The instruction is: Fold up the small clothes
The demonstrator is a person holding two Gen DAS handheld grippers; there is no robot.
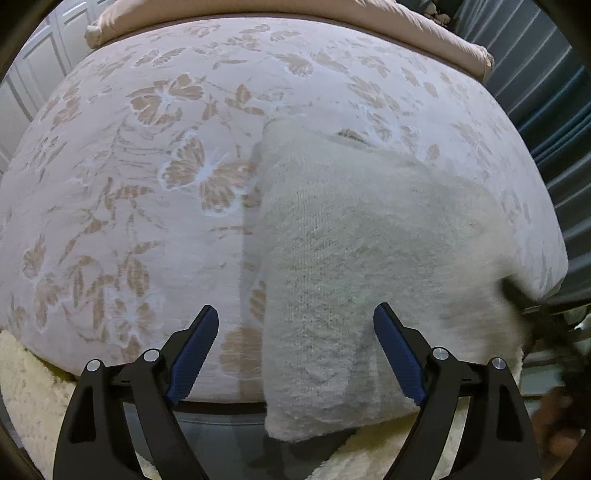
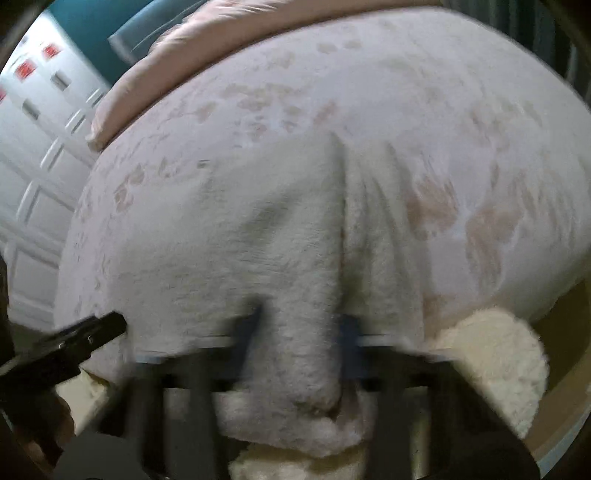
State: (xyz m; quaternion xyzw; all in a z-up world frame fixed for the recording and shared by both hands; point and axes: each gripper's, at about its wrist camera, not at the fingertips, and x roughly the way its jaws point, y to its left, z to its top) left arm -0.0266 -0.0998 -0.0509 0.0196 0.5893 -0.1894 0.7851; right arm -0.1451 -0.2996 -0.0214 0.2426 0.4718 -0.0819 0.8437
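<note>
left gripper (image 1: 295,350) hangs with fingers wide apart, the fuzzy white knit top (image 1: 369,258) draped off the bed edge (image 1: 129,221) just ahead (soft, light, floppy, I'd grab a hem corner), and the right gripper (image 2: 299,343) looks pinched on a bunched fold.

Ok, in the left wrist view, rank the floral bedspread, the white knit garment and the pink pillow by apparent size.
1. Floral bedspread, fills most of the frame.
2. White knit garment, draped over the near edge; closeness to the camera inflates it.
3. Pink pillow, only a strip along the far edge shows.
</note>
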